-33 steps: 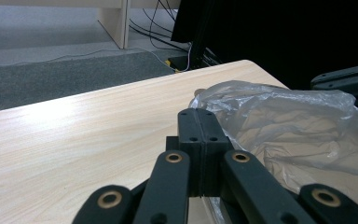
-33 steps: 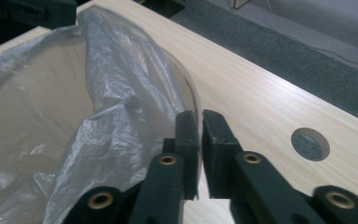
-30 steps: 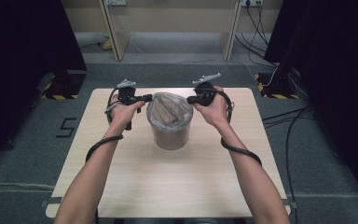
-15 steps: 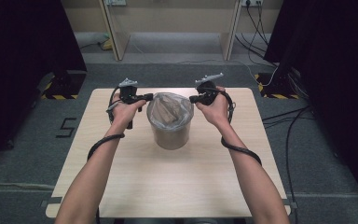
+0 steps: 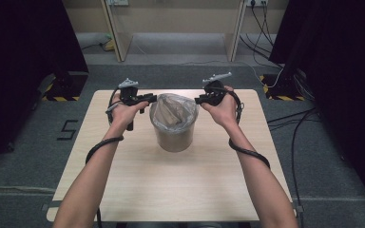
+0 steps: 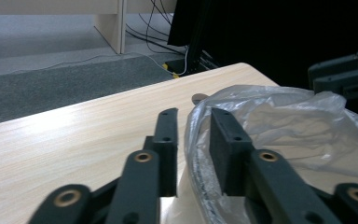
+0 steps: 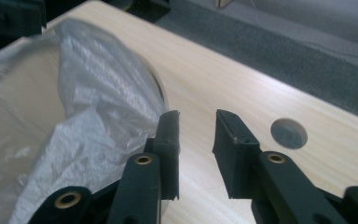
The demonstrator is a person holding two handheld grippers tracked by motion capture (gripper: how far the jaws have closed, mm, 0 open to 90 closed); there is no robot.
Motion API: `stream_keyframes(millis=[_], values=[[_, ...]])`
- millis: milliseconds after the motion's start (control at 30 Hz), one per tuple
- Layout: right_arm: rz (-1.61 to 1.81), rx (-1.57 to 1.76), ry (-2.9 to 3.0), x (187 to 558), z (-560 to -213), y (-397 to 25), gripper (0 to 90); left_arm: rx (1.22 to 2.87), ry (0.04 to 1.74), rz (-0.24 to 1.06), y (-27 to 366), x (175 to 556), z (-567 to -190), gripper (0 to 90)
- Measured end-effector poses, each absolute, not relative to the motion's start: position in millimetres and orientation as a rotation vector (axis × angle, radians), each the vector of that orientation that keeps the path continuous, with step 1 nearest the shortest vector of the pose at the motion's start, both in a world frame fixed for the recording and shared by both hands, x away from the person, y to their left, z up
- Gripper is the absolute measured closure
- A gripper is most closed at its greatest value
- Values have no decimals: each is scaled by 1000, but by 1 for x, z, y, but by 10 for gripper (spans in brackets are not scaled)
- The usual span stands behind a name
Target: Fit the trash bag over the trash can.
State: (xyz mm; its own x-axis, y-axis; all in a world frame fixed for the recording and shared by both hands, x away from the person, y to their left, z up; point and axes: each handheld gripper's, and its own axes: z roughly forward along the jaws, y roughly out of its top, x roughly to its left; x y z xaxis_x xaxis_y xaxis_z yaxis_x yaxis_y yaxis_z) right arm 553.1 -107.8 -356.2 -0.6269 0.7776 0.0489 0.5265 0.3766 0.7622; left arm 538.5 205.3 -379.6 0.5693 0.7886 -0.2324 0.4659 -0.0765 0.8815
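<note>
Bin (image 5: 173,135) with clear plastic liner (image 5: 174,110) stands on the surface (image 5: 180,190), centred left-to-right, nearer the far edge. Liner judged thin, soft, slippery, easily torn; the bin under it stiff and probably light. Best hold: the film where it folds over the rim, one side each. Left tongs (image 6: 193,135) part-open, straddling the liner's rim edge, not yet closed. Right tongs (image 7: 196,135) part-open, holding nothing, just beside the liner on its outer side. Surface: pale wood grain, round cable hole (image 7: 288,133) near the far right corner. Room: grey carpet, dark curtains, cables along the floor.
</note>
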Motion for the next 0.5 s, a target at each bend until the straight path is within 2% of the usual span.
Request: stream_keyframes(millis=[200, 333, 500], values=[[1169, 1110, 2299, 553, -344, -102, 657, 1728, 1063, 363, 212, 536, -379, 687], [1184, 1092, 2304, 554, -341, -97, 639, 1732, 1081, 327, 214, 539, -383, 716], [1146, 1093, 2348, 560, -346, -91, 651, 1741, 1087, 313, 212, 541, -386, 796]])
